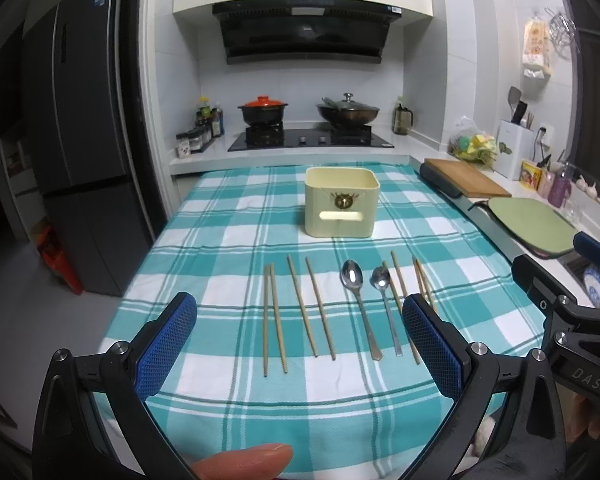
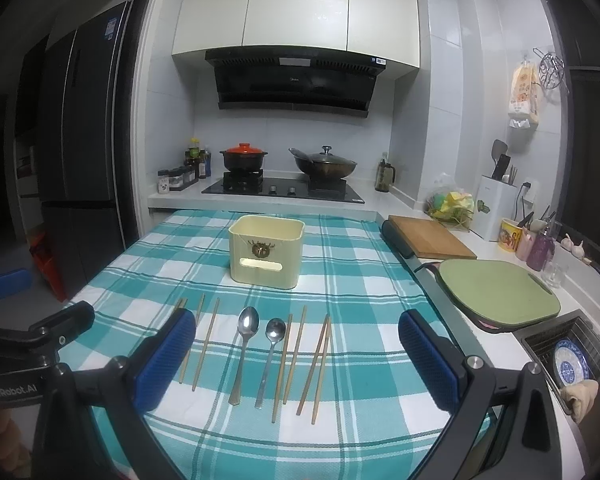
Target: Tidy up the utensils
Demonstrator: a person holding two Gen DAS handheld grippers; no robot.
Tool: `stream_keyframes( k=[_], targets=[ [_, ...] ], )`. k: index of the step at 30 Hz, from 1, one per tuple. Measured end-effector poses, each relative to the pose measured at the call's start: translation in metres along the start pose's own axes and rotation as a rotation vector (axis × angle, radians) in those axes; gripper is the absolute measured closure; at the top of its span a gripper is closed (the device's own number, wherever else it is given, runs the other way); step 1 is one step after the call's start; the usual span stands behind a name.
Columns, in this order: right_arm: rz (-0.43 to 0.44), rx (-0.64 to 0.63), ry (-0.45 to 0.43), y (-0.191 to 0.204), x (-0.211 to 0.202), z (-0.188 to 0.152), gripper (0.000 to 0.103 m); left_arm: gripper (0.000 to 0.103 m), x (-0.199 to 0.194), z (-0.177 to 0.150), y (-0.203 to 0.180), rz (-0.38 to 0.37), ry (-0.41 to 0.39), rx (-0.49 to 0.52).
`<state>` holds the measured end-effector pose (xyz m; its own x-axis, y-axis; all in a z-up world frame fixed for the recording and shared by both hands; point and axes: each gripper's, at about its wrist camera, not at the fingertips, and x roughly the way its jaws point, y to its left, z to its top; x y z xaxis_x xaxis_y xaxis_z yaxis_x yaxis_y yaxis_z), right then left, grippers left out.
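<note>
Utensils (image 1: 340, 308) mid-cloth, bare tablecloth (image 1: 228, 240) before holder (image 1: 341, 208)

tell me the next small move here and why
Probably lower the left gripper onto the leftmost chopstick pair and close on it. Both grippers hang open and empty, every utensil lies flat on the checked cloth, and the cream holder behind them looks empty.

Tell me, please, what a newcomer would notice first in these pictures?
Likely the teal checked tablecloth, with chopsticks and two spoons laid in a row across it. Behind them stands a cream utensil box, and both open grippers frame the near edge.
</note>
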<state>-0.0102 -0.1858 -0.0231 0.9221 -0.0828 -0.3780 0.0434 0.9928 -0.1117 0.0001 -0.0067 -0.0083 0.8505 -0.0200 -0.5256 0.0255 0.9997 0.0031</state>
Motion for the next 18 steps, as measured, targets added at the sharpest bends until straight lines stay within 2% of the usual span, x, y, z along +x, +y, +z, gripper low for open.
stream_keyframes(
  k=[18],
  targets=[
    [-0.001,0.006,0.008,-0.0034,0.0051,-0.001,0.0,0.001,0.0069,-0.0006,-0.0017,-0.002,0.012,0.009]
  ],
)
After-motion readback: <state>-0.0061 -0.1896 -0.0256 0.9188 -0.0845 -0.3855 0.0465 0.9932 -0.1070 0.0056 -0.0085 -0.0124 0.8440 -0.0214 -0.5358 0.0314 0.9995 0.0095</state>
